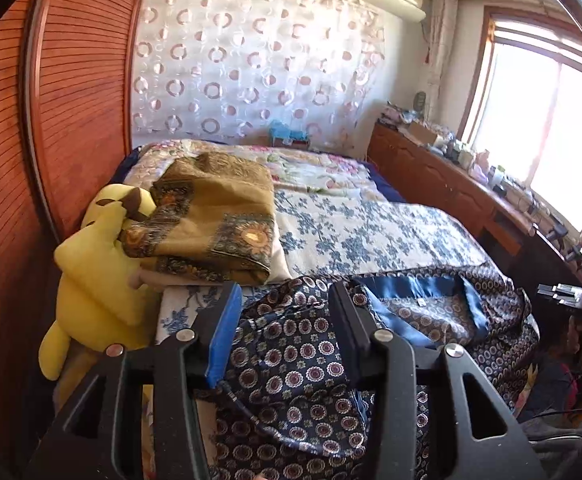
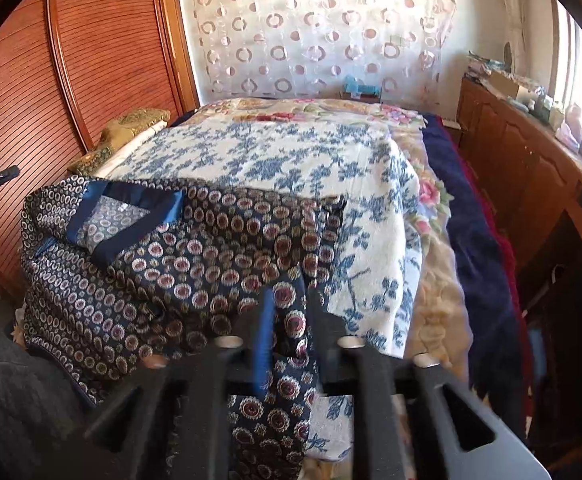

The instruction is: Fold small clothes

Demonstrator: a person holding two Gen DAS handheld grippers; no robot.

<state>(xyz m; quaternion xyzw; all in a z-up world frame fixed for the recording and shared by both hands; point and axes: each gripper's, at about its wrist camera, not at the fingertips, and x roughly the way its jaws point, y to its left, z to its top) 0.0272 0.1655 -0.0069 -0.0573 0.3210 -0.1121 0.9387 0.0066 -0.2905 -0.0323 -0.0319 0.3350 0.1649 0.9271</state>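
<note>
Left wrist view: the left gripper (image 1: 287, 300) has its two fingers apart. The dark blue top with little round flowers (image 1: 291, 368) lies bunched up between the fingers and under them, but the pads do not squeeze it. The top's shiny blue neck band (image 1: 411, 286) is just to the right of the right finger. Past the fingertips is the white bed cover with blue flowers (image 1: 371, 228). Ahead and to the left sits a folded brown-gold cloth (image 1: 215, 216), and a yellow plush toy (image 1: 99, 264) leans beside it, left of the left finger. A red-brown wooden wardrobe (image 1: 71, 100) stands far left. A long wooden cabinet (image 1: 443, 176) full of small things runs along the right, under a bright window (image 1: 543, 120).

Right wrist view: the right gripper (image 2: 291, 300) looks blurry. Its fingers are a little apart, and a strip of the same top (image 2: 219, 256) runs between them and hangs down below. I cannot tell if the pads touch it. Most of the top spreads to the left of the fingers, over the near edge of the bed cover (image 2: 283, 152). A dark blue blanket (image 2: 479, 240) lies to the right
</note>
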